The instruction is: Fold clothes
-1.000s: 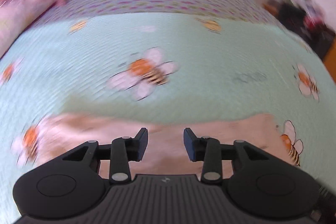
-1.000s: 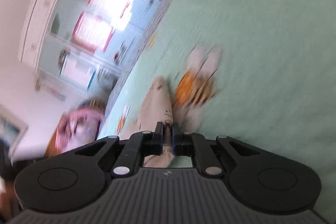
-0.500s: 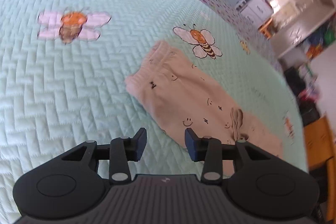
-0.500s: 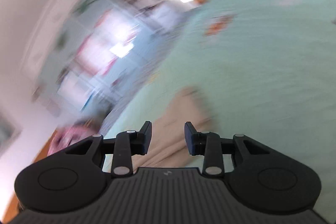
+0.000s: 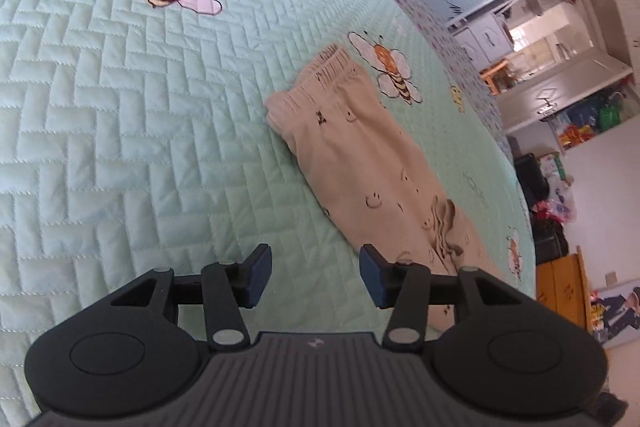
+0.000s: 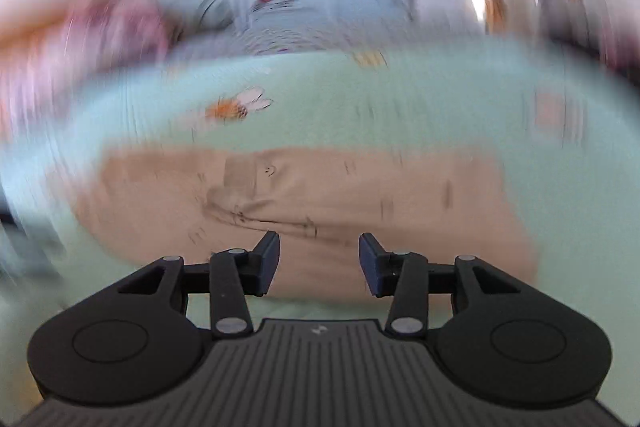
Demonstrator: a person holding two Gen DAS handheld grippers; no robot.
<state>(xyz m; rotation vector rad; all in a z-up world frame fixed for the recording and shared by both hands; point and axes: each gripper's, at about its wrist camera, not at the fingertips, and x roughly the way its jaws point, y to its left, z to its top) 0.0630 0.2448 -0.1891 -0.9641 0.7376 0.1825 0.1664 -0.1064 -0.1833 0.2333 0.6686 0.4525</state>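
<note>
Lying folded lengthwise on the mint quilted bedspread (image 5: 120, 115): beige smiley-print trousers (image 5: 360, 163), elastic waistband at the far end, ahead and to the right of the left gripper (image 5: 315, 275). Standing about half open there, jaws just having been opening, nothing between them, right pad hanging near the trousers' edge. Showing the same gap at the right gripper (image 6: 318, 261), jaws also just having been opening, gripping nothing, hovering over the trousers (image 6: 320, 199), possibly near a crease, though blurring too badly for certainty.
</note>
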